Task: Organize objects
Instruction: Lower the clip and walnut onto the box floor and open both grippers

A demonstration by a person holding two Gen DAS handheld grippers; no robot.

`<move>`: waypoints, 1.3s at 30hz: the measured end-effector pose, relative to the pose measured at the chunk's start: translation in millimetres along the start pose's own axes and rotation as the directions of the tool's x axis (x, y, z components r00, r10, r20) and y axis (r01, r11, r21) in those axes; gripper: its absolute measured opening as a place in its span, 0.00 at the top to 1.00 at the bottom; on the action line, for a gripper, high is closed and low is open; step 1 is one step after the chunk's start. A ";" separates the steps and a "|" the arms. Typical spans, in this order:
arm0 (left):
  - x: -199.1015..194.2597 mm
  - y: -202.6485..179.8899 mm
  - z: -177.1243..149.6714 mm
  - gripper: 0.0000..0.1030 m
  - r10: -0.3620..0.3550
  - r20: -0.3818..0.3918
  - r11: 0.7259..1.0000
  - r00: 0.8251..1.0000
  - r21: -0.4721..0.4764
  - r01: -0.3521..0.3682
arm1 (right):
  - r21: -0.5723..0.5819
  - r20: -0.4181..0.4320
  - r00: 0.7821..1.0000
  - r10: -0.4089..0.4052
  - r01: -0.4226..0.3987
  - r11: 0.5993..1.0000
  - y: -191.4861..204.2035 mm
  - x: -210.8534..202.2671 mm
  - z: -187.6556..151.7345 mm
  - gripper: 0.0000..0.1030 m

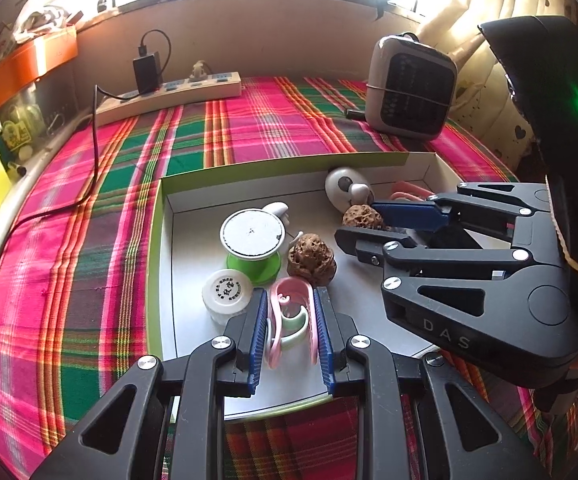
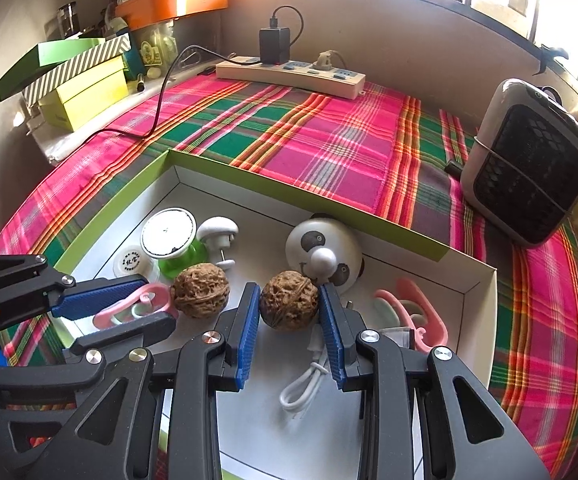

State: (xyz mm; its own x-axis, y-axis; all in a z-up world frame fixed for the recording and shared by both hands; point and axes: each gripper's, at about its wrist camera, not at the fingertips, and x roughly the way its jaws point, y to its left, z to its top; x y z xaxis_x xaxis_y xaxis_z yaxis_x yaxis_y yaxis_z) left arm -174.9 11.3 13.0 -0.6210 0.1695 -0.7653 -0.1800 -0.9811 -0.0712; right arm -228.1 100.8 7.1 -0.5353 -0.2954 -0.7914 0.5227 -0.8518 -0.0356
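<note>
A shallow green-edged box (image 1: 249,168) (image 2: 289,188) lies on the plaid cloth and holds small objects. My left gripper (image 1: 291,300) is shut on a pink and pale green hook clip (image 1: 289,320), seen also in the right wrist view (image 2: 137,306). My right gripper (image 2: 289,292) is shut on a brown walnut (image 2: 289,300), low over the box floor; it shows in the left wrist view (image 1: 363,216). A second walnut (image 1: 311,258) (image 2: 200,290) lies between the grippers.
In the box: a green spool (image 1: 253,246), a white round jar (image 1: 227,294), a panda-face ball (image 2: 323,250), a white hook (image 2: 219,236), a white cable (image 2: 305,384), another pink clip (image 2: 417,312). Behind stand a power strip (image 2: 289,72), a small heater (image 2: 529,164), stacked boxes (image 2: 81,88).
</note>
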 end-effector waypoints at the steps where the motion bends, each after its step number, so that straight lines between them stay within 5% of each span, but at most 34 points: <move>1: 0.7 -0.2 -0.1 0.79 0.002 -0.002 1.000 1.000 0.002 -0.002 | -0.003 0.000 1.000 -0.003 0.003 1.000 0.6 0.1 0.1 0.69; 39: 1.4 -0.1 1.1 0.74 0.006 -0.007 1.000 1.000 0.002 -0.006 | 0.001 0.014 1.000 0.004 -0.004 1.000 1.9 -3.0 -3.4 0.69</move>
State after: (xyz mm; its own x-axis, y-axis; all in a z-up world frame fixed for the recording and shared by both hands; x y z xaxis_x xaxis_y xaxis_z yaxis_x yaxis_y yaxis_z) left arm -176.6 11.8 12.6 -0.6166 0.1626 -0.7703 -0.1777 -0.9819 -0.0650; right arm -223.3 101.6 7.4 -0.5423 -0.3051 -0.7828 0.5240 -0.8511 -0.0313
